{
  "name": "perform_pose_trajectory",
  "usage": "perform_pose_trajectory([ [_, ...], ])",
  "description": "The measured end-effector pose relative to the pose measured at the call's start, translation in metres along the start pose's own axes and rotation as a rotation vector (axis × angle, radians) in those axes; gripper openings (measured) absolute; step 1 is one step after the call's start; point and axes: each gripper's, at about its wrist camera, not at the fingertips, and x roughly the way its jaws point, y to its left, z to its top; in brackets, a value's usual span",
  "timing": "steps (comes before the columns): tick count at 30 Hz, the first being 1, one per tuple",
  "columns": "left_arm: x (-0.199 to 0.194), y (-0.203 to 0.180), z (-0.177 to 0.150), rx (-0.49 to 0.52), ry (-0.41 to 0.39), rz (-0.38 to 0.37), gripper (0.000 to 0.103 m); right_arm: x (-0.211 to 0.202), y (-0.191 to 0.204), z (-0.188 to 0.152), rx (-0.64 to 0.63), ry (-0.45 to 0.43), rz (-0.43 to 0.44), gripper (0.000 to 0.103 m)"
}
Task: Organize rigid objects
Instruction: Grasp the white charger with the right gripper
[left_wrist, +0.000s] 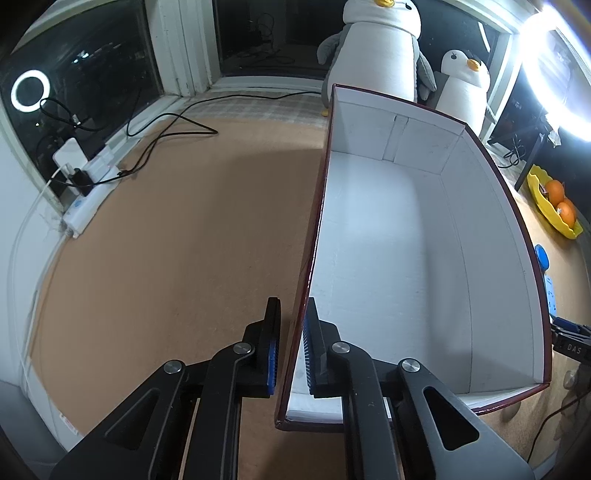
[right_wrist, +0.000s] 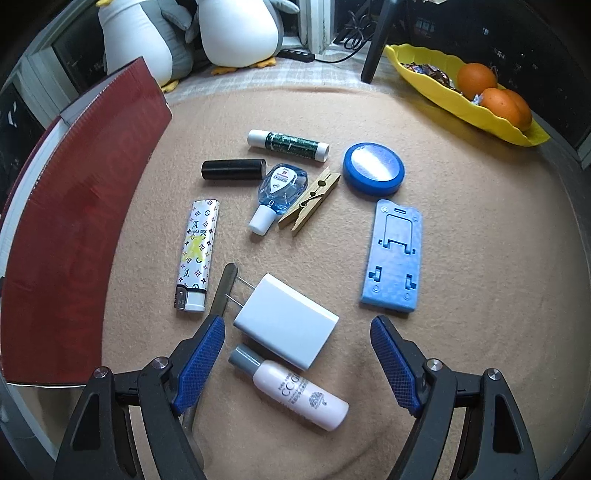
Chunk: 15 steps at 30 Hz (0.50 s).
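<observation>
A red box with a white, empty inside (left_wrist: 388, 240) stands on the tan mat. My left gripper (left_wrist: 293, 310) is shut on its near left wall, one pad on each side. In the right wrist view the box's red outer wall (right_wrist: 74, 221) rises at the left. My right gripper (right_wrist: 297, 321) hangs open over a white charger (right_wrist: 286, 325) and a pink bottle (right_wrist: 291, 391), touching neither. Further out lie a patterned lighter (right_wrist: 195, 254), a metal file (right_wrist: 223, 288), a black tube (right_wrist: 233, 170), a green tube (right_wrist: 288, 145), a small blue bottle (right_wrist: 275, 192), a clothespin (right_wrist: 310, 201), a blue round lid (right_wrist: 373, 169) and a light-blue stand (right_wrist: 393, 254).
A yellow dish with oranges (right_wrist: 461, 92) sits at the far right. Two plush penguins (right_wrist: 236, 33) lean at the back by the window. A power strip (left_wrist: 85, 206) and black cables (left_wrist: 166, 129) lie along the left edge, with bare mat left of the box.
</observation>
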Motion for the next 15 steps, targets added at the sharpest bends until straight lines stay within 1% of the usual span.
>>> perform_pose_trajectory([
  [2, 0.0004, 0.0013, -0.0005, -0.004, 0.000, 0.001, 0.010, 0.0023, 0.0004, -0.0001, -0.003, 0.002, -0.004, 0.074],
  [4, 0.0008, 0.0019, -0.0012, -0.007, 0.002, 0.002, 0.010, 0.0053, 0.0001, 0.0010, -0.003, 0.011, 0.005, 0.062],
  [7, 0.0022, 0.0025, -0.0025, -0.010, 0.007, 0.004, 0.010, 0.0095, -0.0009, 0.0037, -0.004, 0.018, 0.008, 0.054],
  [14, 0.0024, 0.0027, -0.0025, -0.011, 0.005, 0.005, 0.009, 0.0109, 0.0010, 0.0057, -0.018, 0.000, 0.005, 0.054],
  [15, 0.0025, 0.0025, -0.0025, -0.011, 0.005, 0.005, 0.008, 0.0107, 0.0004, 0.0058, -0.017, -0.003, 0.005, 0.054],
])
